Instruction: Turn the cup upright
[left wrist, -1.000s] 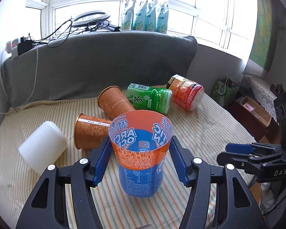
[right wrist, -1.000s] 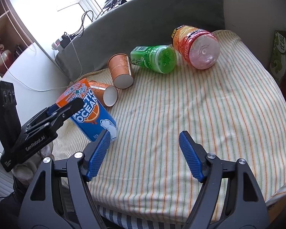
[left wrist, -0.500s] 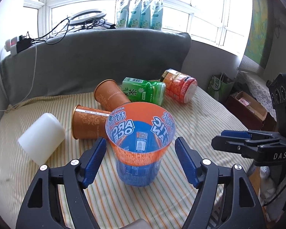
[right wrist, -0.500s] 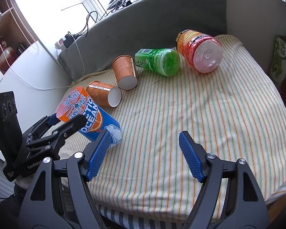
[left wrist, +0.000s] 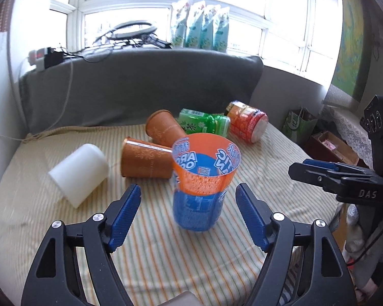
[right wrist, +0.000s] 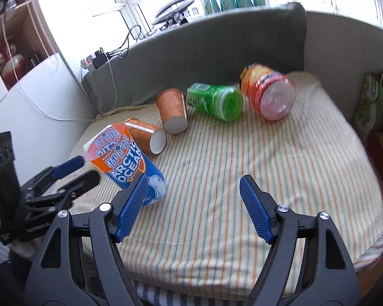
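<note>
Left claw: jaws spread wide, blue pads on either side of the orange-and-blue "Arctic Ocean" plastic cup, not touching it. Cup stands mouth-up on the striped cloth-covered surface, free of both claws; in the right wrist view it looks tilted, but fisheye distortion may account for that.

Right claw: also wide, holding nothing, over bare striped cloth, cup off near its left pad.

Behind the cup: two brown paper cups on their sides, touching each other. Green plastic bottle and orange-red plastic bottle lying down further back, near the grey padded backrest. White translucent plastic cup on its side, off to the left, apart from the rest.
</note>
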`<state>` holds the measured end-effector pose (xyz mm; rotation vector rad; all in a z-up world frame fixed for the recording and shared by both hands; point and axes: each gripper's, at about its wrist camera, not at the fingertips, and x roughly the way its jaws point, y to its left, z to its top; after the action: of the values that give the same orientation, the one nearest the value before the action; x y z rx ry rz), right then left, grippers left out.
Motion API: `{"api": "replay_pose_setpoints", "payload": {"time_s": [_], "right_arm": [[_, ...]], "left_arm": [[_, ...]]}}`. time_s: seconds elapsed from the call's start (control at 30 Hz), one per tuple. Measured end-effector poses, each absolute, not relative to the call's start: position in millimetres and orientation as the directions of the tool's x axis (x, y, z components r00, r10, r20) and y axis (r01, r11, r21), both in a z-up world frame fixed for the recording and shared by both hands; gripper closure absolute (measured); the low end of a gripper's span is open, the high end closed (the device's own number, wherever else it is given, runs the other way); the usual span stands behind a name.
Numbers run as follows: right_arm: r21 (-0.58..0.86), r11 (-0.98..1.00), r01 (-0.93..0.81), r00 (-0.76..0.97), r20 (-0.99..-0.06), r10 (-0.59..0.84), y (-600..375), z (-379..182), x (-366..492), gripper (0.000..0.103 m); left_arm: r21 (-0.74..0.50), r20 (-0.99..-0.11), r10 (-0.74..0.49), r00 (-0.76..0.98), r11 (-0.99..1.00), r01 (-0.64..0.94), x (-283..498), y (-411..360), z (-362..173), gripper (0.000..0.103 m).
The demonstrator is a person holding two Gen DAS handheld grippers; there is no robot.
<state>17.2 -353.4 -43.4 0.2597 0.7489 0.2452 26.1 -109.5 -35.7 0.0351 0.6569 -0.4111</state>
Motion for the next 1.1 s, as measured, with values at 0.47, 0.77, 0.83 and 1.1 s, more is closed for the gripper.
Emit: {"api": "replay_pose_setpoints", "payload": {"time_s": [0.47,0.77,0.83,1.1], "right_arm": [[0.105,0.992,-0.072,0.84,-0.529,0.117,-329,-23,-12,0.015],[0.037,0.999,-0.008,0.903,-0.429,0.023,-320,-8,-27,0.0],[0.022,1.0,0.0,0.911,-0.412,0.01,-317,-6,-28,0.0],[0.059,0.998,0.035,0.936,-0.351,-0.012,-321,3,-32,0.0]], "left_arm": [[-0.086,-0.526,-0.291,0.799,0.953,0.291,-6,-85,-18,0.026],[-0.052,-0.401,-0.164,0.901,0.986,0.156,-22,-61,-4,0.021],[-0.028,-0.358,-0.126,0.925,0.992,0.125,-27,-59,0,0.02],[0.005,-0.246,-0.068,0.967,0.997,0.072,-39,-54,14,0.013]]}}
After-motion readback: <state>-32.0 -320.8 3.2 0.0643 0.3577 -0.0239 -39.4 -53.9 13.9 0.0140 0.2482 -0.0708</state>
